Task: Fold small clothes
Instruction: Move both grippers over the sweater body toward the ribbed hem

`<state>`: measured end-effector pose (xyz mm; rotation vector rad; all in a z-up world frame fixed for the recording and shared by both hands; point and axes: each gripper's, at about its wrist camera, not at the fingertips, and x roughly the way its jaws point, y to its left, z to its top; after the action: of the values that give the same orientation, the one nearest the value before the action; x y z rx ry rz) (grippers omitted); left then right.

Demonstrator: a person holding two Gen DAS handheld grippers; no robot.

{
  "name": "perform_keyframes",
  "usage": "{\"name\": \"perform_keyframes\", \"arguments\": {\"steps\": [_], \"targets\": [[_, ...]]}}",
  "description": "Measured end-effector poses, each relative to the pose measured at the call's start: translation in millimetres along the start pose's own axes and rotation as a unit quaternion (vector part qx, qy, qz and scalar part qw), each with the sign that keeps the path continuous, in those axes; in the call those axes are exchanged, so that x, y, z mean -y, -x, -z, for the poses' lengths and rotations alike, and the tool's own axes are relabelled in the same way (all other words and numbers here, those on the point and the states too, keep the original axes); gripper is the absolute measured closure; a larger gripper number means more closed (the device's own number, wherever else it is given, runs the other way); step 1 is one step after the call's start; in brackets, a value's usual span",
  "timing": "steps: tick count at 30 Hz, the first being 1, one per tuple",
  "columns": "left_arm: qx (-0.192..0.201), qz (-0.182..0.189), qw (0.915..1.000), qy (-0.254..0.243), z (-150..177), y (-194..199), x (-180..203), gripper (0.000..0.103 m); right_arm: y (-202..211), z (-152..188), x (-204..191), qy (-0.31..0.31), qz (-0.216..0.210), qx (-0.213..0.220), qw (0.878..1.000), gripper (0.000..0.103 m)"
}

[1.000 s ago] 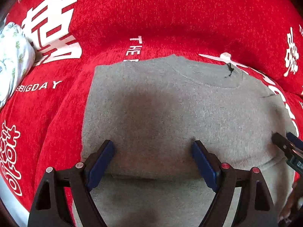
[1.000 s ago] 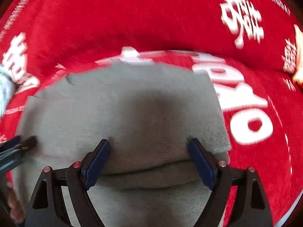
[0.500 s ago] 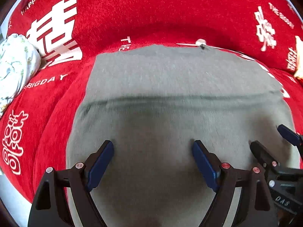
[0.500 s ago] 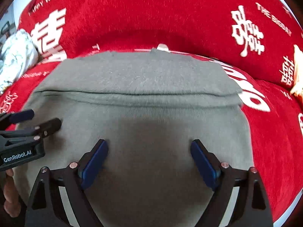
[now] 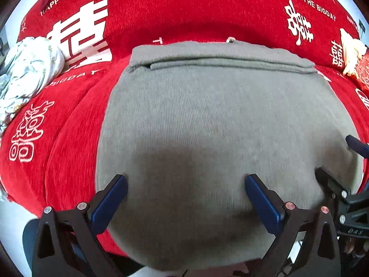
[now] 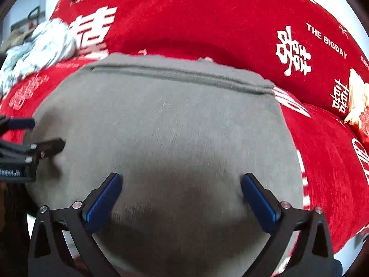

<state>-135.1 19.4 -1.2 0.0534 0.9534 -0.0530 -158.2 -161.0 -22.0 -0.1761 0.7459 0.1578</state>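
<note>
We hold both grippers with jaws spread wide and grasping nothing, our left gripper (image 5: 185, 185) and right gripper (image 6: 181, 183) hovering side by side over the grey knitted garment (image 5: 219, 115). It lies on the red plush cover with white lettering (image 5: 184, 11), its near half folded up over the far half, edges almost meeting. We judge one fold done, with perhaps another to go.
</note>
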Motion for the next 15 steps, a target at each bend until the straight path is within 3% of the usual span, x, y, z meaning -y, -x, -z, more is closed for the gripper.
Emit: {"name": "perform_keyframes", "arguments": {"steps": [6,8,10,15], "targets": [[-0.033,0.007,0.9989,0.031,14.7,10.9,-16.9,0.000,17.1,20.4,-0.4,0.032,0.001,-0.065,0.997,0.000],[-0.033,0.005,0.9970,0.070,22.1,20.4,-37.3,0.000,32.4,27.6,13.0,0.000,0.009,-0.060,0.998,0.000],[-0.057,0.000,0.9935,0.099,30.5,18.9,-54.6,0.000,42.2,33.3,29.3,-0.038,0.019,-0.062,0.997,0.000],[-0.144,0.027,0.9832,0.108,57.1,-8.0,-56.8,0.000,33.7,53.4,55.0,-0.109,0.017,-0.139,0.984,0.000]]}}
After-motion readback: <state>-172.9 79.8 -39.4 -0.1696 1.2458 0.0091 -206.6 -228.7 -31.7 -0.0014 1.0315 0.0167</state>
